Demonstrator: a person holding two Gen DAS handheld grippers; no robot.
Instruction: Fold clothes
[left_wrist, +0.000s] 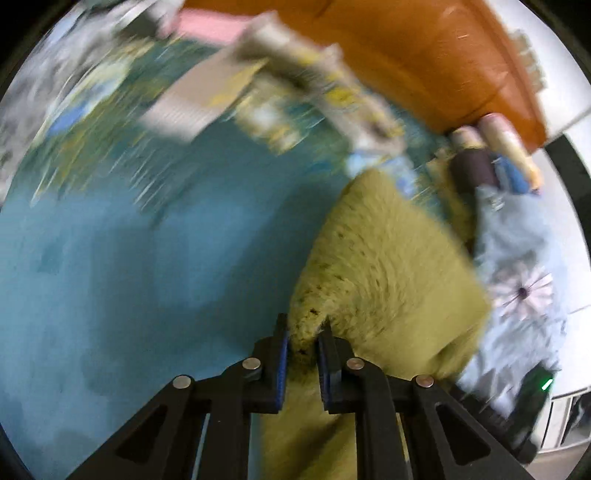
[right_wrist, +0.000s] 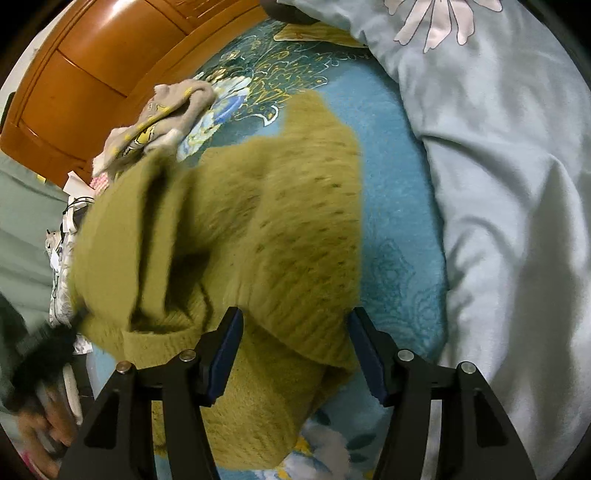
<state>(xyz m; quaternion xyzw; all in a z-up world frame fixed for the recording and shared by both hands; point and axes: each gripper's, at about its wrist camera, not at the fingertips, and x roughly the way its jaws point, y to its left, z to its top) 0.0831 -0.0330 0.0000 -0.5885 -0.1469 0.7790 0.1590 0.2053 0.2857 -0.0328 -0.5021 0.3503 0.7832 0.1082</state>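
We pinch the olive sweater's edge in our left tongs to carry the fold, while our right tongs hover wide above it, spread on the bed beneath them.

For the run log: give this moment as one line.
left gripper: shut on sweater edge | right gripper: open over sweater | surface: blue blanket

Your left wrist view is heavily motion-smeared: the far clutter streaks into bands, and only the gripper stays sharp. Your right wrist view is clearer, with mild blur on the sweater. Glare sits on the wood. Soft shadows fold across the duvet. Fisheye bends both edges into black.
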